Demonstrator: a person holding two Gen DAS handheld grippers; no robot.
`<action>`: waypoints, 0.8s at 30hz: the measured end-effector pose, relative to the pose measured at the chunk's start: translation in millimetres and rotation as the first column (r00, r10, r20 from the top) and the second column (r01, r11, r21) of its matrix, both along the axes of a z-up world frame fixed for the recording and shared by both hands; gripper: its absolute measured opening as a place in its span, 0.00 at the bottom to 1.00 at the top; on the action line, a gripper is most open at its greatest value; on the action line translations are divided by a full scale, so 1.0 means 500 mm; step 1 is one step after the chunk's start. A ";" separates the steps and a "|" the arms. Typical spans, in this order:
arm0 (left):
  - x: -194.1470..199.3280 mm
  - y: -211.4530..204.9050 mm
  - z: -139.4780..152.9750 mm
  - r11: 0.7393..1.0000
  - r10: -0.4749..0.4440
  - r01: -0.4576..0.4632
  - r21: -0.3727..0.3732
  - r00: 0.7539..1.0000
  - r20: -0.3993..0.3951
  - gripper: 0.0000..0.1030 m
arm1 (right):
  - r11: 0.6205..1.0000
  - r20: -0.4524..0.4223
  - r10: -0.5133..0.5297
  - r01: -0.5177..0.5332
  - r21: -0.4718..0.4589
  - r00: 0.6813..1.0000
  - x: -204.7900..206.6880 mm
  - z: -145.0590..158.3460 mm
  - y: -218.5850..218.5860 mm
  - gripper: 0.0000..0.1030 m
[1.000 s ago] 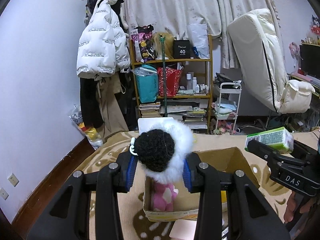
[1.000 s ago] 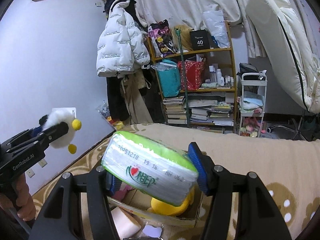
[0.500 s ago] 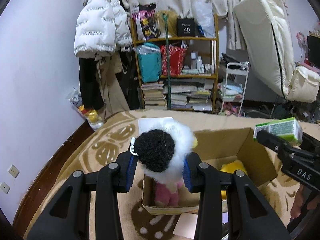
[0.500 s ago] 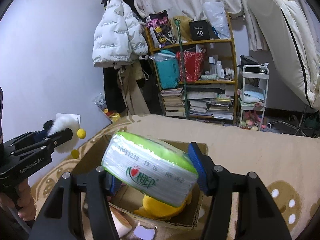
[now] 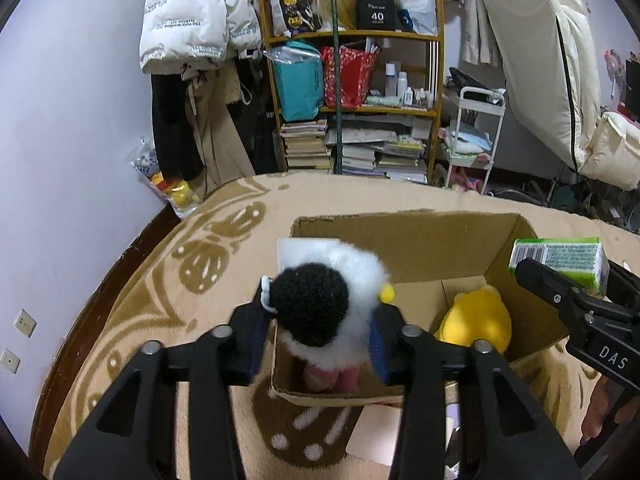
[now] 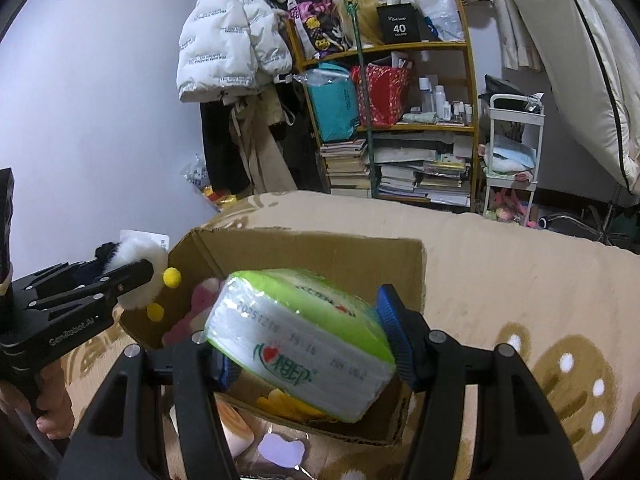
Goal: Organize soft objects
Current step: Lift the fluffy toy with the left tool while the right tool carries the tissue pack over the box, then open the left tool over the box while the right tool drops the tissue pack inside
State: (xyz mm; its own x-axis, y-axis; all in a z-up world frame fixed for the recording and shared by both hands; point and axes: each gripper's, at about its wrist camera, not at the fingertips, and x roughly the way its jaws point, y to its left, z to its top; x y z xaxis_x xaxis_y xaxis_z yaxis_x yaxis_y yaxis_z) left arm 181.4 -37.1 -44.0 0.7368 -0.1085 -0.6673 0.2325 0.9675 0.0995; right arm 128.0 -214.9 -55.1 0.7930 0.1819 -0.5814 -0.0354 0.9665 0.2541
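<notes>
A fluffy black-and-white plush toy (image 5: 316,312) with yellow pompoms sits between the fingers of my left gripper (image 5: 320,340), just above the left end of an open cardboard box (image 5: 400,216). The jaws are opening, but the pads still touch the toy's sides. My right gripper (image 6: 308,356) is shut on a green-and-white tissue pack (image 6: 296,340), held tilted over the box's right end (image 6: 320,252). In the box lie a yellow plush (image 5: 476,320) and a pink plush (image 5: 340,378). The right wrist view shows the left gripper (image 6: 132,276) with the fluffy toy (image 6: 136,256) at the box's left corner.
The box stands on a tan patterned blanket (image 5: 208,264). Small flat items lie before it: a pale card (image 5: 376,436) and a heart-shaped piece (image 6: 280,450). Beyond are a cluttered shelf (image 5: 360,100), hanging coats (image 5: 192,20), a white cart (image 5: 472,132) and an upright mattress (image 5: 540,60).
Both grippers have sunk and tipped downward toward the box, so its inside and the yellow plush now show. The left fingers stand slightly wider around the fluffy toy.
</notes>
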 end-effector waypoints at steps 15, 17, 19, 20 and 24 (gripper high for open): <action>-0.004 0.039 0.007 0.997 0.058 -0.060 -0.048 0.998 -0.029 0.83 | 0.999 0.027 -0.033 0.032 0.022 0.999 -0.021 0.019 -0.018 0.93; -0.010 0.045 0.014 0.997 0.059 -0.060 -0.054 0.998 -0.022 0.83 | 0.999 0.033 -0.037 0.037 0.014 0.999 -0.025 0.022 -0.017 1.00; -0.020 0.048 0.021 0.997 0.058 -0.059 -0.050 0.998 -0.017 0.84 | 0.999 0.038 -0.047 0.047 0.006 0.998 -0.031 0.027 -0.017 1.00; -0.027 0.051 0.024 0.997 0.059 -0.060 -0.047 0.998 -0.013 0.87 | 0.999 0.037 -0.050 0.050 0.007 0.998 -0.034 0.029 -0.018 1.00; -0.051 0.058 0.033 0.997 0.066 -0.066 -0.051 0.998 -0.005 0.93 | 0.998 0.037 -0.066 0.067 -0.005 0.997 -0.052 0.039 -0.018 1.00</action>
